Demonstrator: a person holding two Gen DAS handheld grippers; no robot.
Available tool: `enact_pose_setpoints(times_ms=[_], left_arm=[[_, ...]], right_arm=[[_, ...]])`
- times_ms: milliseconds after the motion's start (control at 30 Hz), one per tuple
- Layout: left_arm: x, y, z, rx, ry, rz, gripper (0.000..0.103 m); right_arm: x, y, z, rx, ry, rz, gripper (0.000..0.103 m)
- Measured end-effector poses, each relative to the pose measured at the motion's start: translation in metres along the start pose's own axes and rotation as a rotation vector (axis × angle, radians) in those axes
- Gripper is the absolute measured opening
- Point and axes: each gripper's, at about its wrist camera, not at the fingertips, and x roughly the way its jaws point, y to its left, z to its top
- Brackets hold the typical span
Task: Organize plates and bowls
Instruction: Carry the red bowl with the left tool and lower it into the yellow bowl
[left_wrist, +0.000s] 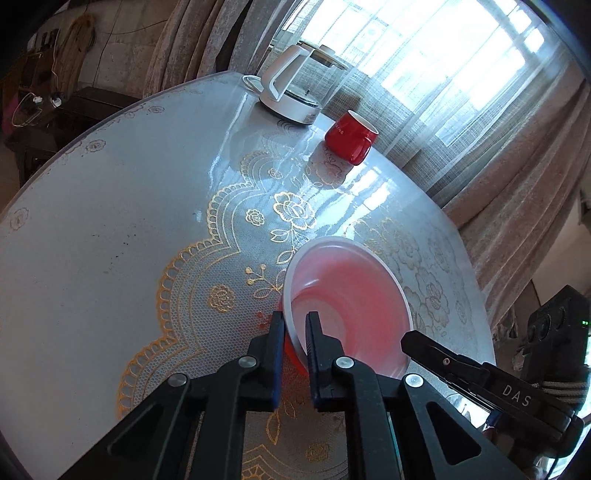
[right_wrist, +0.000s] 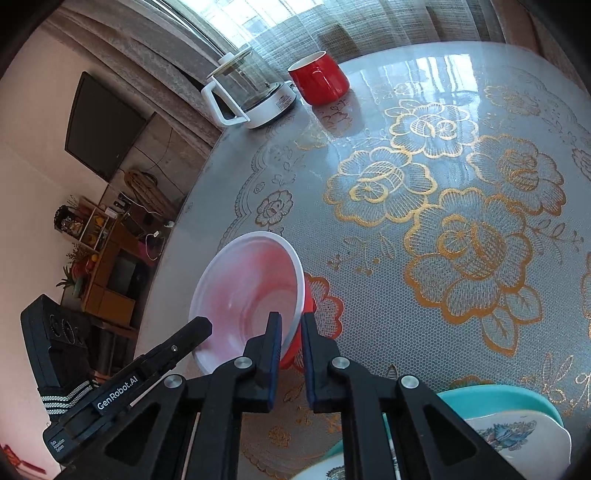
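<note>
A red bowl with a white inside (left_wrist: 351, 295) is held tilted above the table by both grippers. My left gripper (left_wrist: 294, 326) is shut on its left rim, one finger inside and one outside. My right gripper (right_wrist: 291, 326) is shut on the opposite rim of the same bowl (right_wrist: 247, 295). Each gripper shows in the other's view: the right one (left_wrist: 480, 376) at the lower right, the left one (right_wrist: 147, 369) at the lower left. A teal plate (right_wrist: 517, 400) with patterned white plates (right_wrist: 517, 435) on it lies at the bottom right of the right wrist view.
A round table with a lace-patterned cover (left_wrist: 110, 221) fills both views. A glass kettle on a white base (left_wrist: 295, 88) and a red mug (left_wrist: 351, 136) stand at the far edge by the curtained window. A TV (right_wrist: 103, 129) and shelves are off the table's left.
</note>
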Motion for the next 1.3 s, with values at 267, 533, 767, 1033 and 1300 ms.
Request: enact_pose_setpoints(times_ms=[267,533,767,1033,1300], left_arm=[[-0.039,-0.022,-0.015,0.064,-0.052,-0.010,0.011],[-0.072,-0.061,-0.050,0.165,-0.084,-0.050,0.011],[-0.091,-0.105,-0.087,0.254,-0.068,-0.125,0.011],[-0.087,-0.176,-0.130,0.397,-0.007,-0.187,0.011],[-0.067,-0.243,-0.167,0.523,0.073,-0.217,0.013]], right_arm=[[-0.039,0.010,-0.013,-0.031,-0.068,0.054,0.011],[-0.096,0.000,-0.046,-0.056,-0.142,0.072,0.011],[-0.155,-0.025,-0.081,-0.062,-0.195,0.087,0.011],[-0.219,-0.071,-0.122,-0.014,-0.278,0.038,0.011],[-0.270,-0.122,-0.149,0.087,-0.370,-0.034,0.011]])
